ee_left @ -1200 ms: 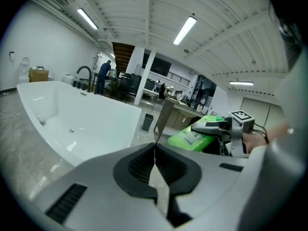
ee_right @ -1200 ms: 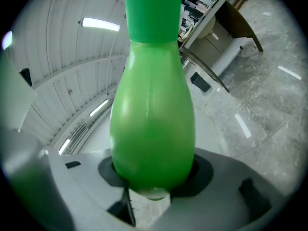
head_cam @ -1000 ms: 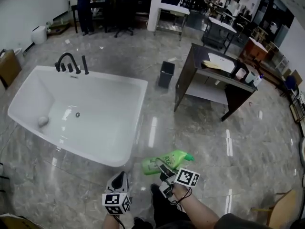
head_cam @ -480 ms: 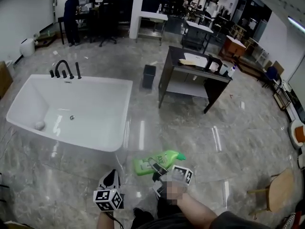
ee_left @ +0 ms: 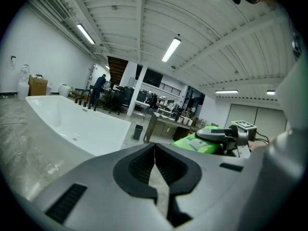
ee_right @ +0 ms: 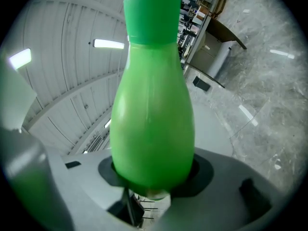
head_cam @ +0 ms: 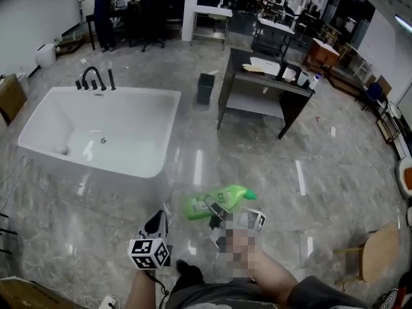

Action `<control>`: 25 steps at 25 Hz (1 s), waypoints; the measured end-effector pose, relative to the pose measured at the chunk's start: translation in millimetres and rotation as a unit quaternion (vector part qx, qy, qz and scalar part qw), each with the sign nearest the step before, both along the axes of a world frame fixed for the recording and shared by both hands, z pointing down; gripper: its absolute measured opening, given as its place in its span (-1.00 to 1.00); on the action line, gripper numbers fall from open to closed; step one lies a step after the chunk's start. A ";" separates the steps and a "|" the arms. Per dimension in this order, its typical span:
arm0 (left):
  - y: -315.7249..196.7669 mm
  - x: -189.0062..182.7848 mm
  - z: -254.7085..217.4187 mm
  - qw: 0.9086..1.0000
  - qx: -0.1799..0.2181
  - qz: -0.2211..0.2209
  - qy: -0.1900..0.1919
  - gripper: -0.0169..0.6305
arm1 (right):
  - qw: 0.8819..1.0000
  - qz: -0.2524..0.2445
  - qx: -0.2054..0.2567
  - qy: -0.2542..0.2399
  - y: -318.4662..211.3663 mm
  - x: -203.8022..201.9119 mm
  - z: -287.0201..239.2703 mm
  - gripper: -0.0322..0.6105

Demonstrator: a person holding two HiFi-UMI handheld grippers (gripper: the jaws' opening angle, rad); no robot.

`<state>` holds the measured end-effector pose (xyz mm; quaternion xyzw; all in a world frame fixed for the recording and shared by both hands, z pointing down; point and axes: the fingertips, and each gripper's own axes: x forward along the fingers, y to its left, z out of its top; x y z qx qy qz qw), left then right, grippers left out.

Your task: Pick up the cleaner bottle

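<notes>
The green cleaner bottle (head_cam: 221, 201) lies on its side in the air above the floor, held by my right gripper (head_cam: 214, 212), whose jaws are shut on its body. In the right gripper view the bottle (ee_right: 151, 105) fills the middle, cap pointing away, with the right gripper (ee_right: 153, 179) clamped round its lower part. My left gripper (head_cam: 158, 224) hangs to the left of the bottle, apart from it, holding nothing. In the left gripper view its own jaws (ee_left: 155, 153) are shut pad to pad, and the bottle (ee_left: 195, 142) shows to the right.
A white bathtub (head_cam: 145, 166) with a black tap (head_cam: 94, 79) stands ahead on the left. A dark table (head_cam: 254, 76) and a small black bin (head_cam: 205, 87) stand further back. A wooden chair (head_cam: 378, 256) is at the right. A person (head_cam: 103, 8) stands far off.
Both grippers have drawn back from the bathtub, which now lies farther ahead. The bottle has stayed in the right gripper's grip. The left gripper has stayed shut.
</notes>
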<state>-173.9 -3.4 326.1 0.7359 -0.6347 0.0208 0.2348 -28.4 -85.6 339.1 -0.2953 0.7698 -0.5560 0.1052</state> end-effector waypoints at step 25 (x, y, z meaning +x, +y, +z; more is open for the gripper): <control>199.5 262.3 4.0 0.999 0.003 -0.035 -0.012 -0.90 | 0.998 -0.063 -0.004 -0.010 212.1 243.3 15.6 -0.27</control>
